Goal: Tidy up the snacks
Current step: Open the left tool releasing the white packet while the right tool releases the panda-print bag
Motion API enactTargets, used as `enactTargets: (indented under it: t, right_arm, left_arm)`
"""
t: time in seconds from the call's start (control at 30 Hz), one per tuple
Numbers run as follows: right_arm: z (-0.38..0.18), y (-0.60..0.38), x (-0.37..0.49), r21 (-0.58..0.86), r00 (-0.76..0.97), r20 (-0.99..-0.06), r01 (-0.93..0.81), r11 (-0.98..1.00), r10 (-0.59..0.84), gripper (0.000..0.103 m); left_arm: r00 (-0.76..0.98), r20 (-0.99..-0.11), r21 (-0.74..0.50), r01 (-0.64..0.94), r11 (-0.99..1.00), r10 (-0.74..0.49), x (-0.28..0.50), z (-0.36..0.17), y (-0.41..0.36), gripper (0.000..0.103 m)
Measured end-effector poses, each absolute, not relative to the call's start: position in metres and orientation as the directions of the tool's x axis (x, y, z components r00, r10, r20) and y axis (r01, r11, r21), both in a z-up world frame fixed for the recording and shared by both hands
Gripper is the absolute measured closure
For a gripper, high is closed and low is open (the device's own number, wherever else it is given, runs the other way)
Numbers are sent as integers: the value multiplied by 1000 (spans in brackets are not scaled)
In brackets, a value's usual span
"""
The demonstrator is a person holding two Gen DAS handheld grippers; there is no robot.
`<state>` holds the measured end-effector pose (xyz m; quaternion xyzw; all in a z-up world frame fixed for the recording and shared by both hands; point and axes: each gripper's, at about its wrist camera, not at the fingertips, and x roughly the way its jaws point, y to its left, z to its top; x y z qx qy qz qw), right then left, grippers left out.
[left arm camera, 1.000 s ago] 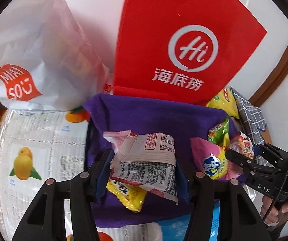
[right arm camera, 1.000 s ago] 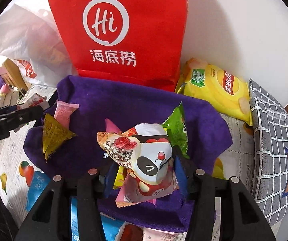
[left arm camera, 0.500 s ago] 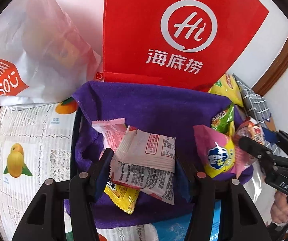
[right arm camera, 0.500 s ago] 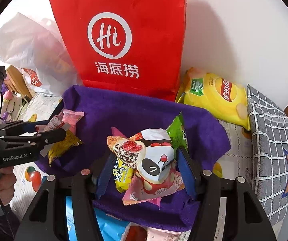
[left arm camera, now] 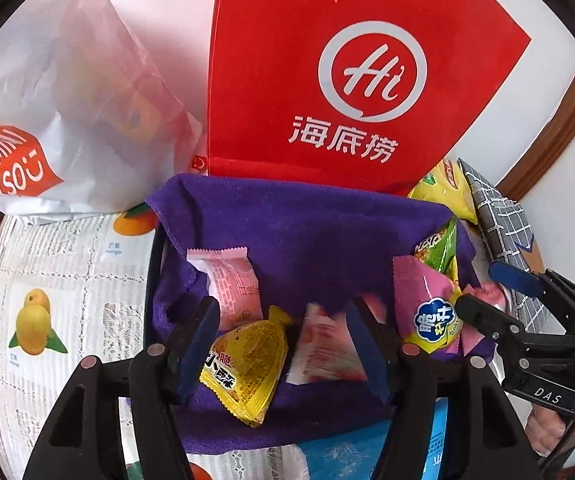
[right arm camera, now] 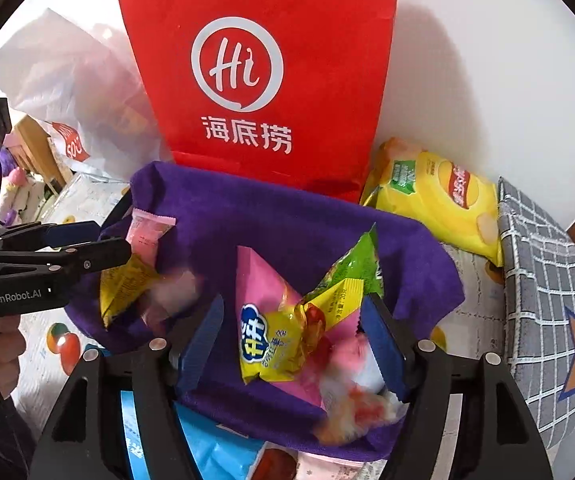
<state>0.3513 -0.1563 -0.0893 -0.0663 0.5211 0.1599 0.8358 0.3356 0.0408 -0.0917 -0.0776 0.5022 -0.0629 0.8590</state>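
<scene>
The left hand-held gripper (left arm camera: 287,344) hung over a purple towel-lined basket (left arm camera: 307,240), its jaws parted after just widening. A yellow triangular snack packet (left arm camera: 247,364) and a blurred pale pink-and-white packet (left arm camera: 323,352) lay loose between the blue pads, neither pressed. Just beyond the left finger lay a pink pillow-shaped wrapper (left arm camera: 227,280) on the towel.

The right hand-held gripper (right arm camera: 291,340) stood over the same basket's other side, jaws likewise apart after opening. Between its fingers sat a heap: a pink packet with a blue cloud logo (right arm camera: 263,308), a small yellow sachet (right arm camera: 327,300), a green foil packet (right arm camera: 351,264) and a blurred white-and-red packet (right arm camera: 359,392) near the right pad. Whether the pads touched any of them was not clear; nothing looked clamped.

Crowding the basket from behind stood a tall red paper bag with a white "Hi" logo (right arm camera: 263,60), leaning at the white wall. Left of it slumped a white plastic shopping bag with a red label (left arm camera: 47,100). Right of it lay a yellow crisp bag (right arm camera: 435,196), touching a grey checked cushion with an orange star (right arm camera: 547,288). The desk (left arm camera: 67,280) wore a fruit-printed newsprint cover. A light blue packet (right arm camera: 215,452) peeked out below the basket's near edge.
</scene>
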Motion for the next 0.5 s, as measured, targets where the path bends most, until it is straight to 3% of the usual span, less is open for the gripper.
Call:
enactTargets:
  t: [0.5]
  right_arm:
    - [-40, -173, 342, 125, 552, -793, -265, 956, 256, 32]
  left_arm:
    - [493, -840, -239, 40, 970, -227, 331, -78, 41, 39]
